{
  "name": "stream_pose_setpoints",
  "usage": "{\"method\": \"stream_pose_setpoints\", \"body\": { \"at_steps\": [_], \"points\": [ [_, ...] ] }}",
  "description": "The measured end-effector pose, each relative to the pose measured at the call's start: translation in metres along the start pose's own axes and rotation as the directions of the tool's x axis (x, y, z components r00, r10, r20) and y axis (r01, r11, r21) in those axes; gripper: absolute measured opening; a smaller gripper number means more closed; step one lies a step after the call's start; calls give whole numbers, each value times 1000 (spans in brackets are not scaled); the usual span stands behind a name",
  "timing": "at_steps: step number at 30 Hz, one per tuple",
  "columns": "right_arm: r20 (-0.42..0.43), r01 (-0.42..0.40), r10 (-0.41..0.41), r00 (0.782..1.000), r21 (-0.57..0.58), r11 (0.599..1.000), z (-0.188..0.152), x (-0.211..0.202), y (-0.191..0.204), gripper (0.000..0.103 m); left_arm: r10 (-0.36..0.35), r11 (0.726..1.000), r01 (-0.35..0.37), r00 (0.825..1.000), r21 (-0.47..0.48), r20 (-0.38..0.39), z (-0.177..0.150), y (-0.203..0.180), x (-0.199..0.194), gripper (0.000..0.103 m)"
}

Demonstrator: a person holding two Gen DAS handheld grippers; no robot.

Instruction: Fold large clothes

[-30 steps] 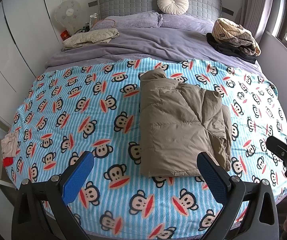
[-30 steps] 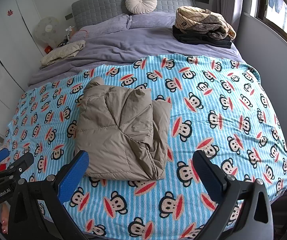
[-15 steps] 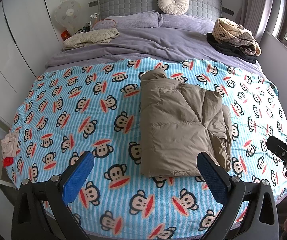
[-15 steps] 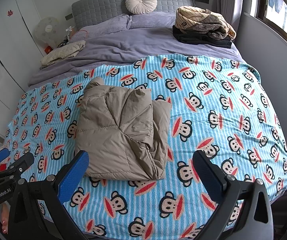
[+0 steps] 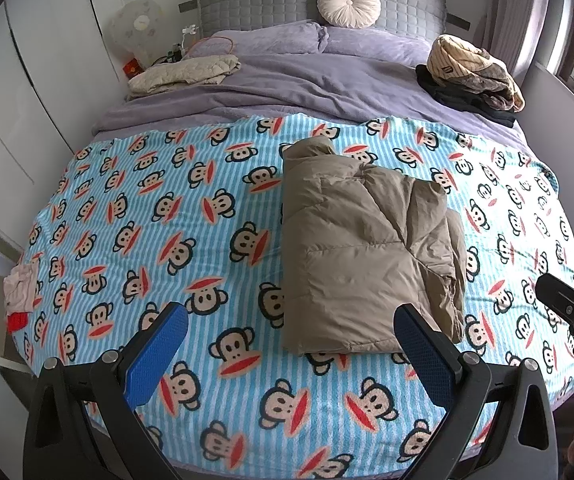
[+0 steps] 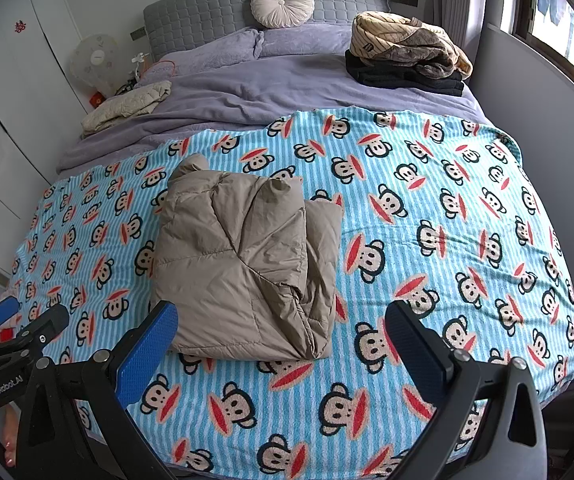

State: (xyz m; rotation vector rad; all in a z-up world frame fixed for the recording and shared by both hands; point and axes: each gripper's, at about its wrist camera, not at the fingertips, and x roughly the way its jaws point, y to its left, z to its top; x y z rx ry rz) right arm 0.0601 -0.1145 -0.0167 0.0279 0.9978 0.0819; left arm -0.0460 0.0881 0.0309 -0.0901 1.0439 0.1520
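Note:
A tan puffer jacket [image 5: 367,248] lies folded into a thick rectangle on the blue monkey-print blanket [image 5: 167,220]; it also shows in the right wrist view [image 6: 243,268]. My left gripper [image 5: 291,344] is open and empty, held above the blanket's near edge, with the jacket just beyond its right finger. My right gripper [image 6: 279,344] is open and empty, held near the front of the bed, with the jacket's near edge between and beyond its fingers. Each gripper shows at the side of the other's view.
A folded beige garment [image 5: 183,74] lies at the back left on the purple duvet [image 5: 287,92]. A pile of folded clothes [image 5: 471,72] sits at the back right. A round cushion [image 5: 349,4] leans on the grey headboard. White wardrobes stand left, a wall and window right.

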Motion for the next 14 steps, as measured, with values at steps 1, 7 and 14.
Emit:
{"method": "stream_pose_setpoints", "body": {
  "at_steps": [1,7,14],
  "points": [
    [0,0,0,1000,0,1000,0,0,0,103,1,1000,-1,1000,-1,-1,0,0,1,103],
    [-1,0,0,1000,3,1000,-2,0,2,103,4,1000,-4,1000,3,7,3,1,1,103],
    [-2,0,0,1000,4,1000,-2,1,2,103,-3,1000,3,1000,8,7,5,0,2,103]
  ]
}}
